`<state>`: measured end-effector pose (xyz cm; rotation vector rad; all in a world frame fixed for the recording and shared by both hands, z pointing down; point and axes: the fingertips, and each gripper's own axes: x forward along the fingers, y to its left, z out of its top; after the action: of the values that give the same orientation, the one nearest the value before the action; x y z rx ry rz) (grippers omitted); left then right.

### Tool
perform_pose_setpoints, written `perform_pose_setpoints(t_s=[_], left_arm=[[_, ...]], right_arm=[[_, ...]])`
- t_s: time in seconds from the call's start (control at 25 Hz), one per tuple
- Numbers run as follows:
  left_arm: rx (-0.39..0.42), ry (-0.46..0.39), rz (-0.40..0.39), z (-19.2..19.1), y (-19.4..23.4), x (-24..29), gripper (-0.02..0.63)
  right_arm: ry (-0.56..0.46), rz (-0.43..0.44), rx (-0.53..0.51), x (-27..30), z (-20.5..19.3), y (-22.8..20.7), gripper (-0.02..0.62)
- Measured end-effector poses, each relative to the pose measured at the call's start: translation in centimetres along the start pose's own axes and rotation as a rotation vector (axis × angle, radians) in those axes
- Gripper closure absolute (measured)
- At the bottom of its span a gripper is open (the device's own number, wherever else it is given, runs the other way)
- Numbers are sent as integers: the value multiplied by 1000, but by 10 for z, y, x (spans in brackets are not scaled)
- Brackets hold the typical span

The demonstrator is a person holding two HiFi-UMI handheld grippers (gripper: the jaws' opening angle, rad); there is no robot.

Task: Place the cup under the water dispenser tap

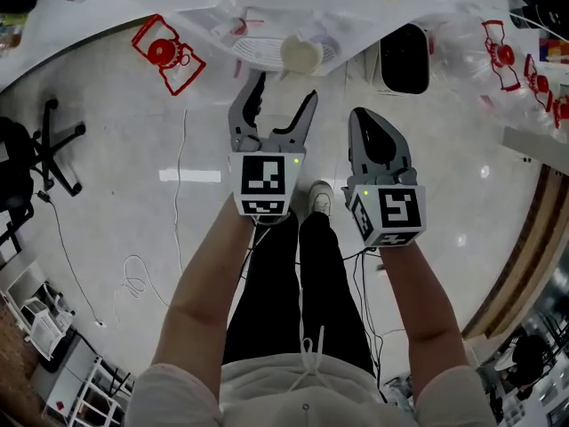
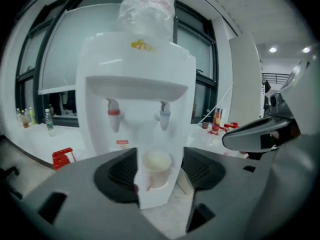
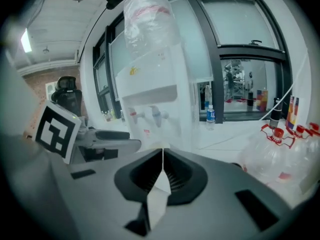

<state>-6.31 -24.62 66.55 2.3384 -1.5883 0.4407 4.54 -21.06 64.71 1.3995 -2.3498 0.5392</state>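
The cup (image 2: 156,169), pale and cream-coloured, stands in the recess of the white water dispenser (image 2: 140,79), low in the middle of the left gripper view and roughly beneath the blue tap (image 2: 164,118), with the red tap (image 2: 114,119) up to its left. In the head view it sits at the upper middle of the frame on the dispenser's drip tray (image 1: 253,53). Just below it there, the left gripper (image 1: 284,92) points toward it with its fingers released: the jaws stand wide apart and the cup shows in the gap between them, farther on, with neither pad touching it. To the right, the right gripper (image 1: 369,118) has its jaws clenched together on nothing, edge to edge in its own view. A clear bottle (image 2: 147,9) is upended on top of the dispenser. The person's forearms, dark trousers and a white shoe (image 1: 320,198) fill the lower middle of the head view; a red bottle carrier (image 1: 164,53) lies at upper left and an office chair (image 1: 36,149) at the left edge.
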Motion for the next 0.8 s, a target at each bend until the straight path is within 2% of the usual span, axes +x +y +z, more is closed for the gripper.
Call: perform_pose_setpoints(t_s=[0.04,0.08,0.16,0.2,0.28,0.4,0.6,0.8], left_arm=[[-10,1,24,7,1,-12,374],[-18,2,38,14,1,-22,440],[-33,3,43,31,0,-38,464],[-39,-4,45,41,1,-45,507],[-52,-15,47,60,-2,-62,552],[-76,-20,38,86,-10,-92,584],[-58,-73,0,150,-26,-138,586],[-24,-156,-90,222,-40,-172,586]], right_arm=[[-4,3,0,-7,8,4,566],[-9,5,1,-14,16,7,566],[-28,5,2,-25,36,11,566],[-41,2,-1,-30,47,12,566],[-58,-3,-7,-44,64,17,566],[-78,2,-19,-69,87,29,566],[-114,7,-25,-114,133,47,566],[-188,1,-58,-150,199,59,566]])
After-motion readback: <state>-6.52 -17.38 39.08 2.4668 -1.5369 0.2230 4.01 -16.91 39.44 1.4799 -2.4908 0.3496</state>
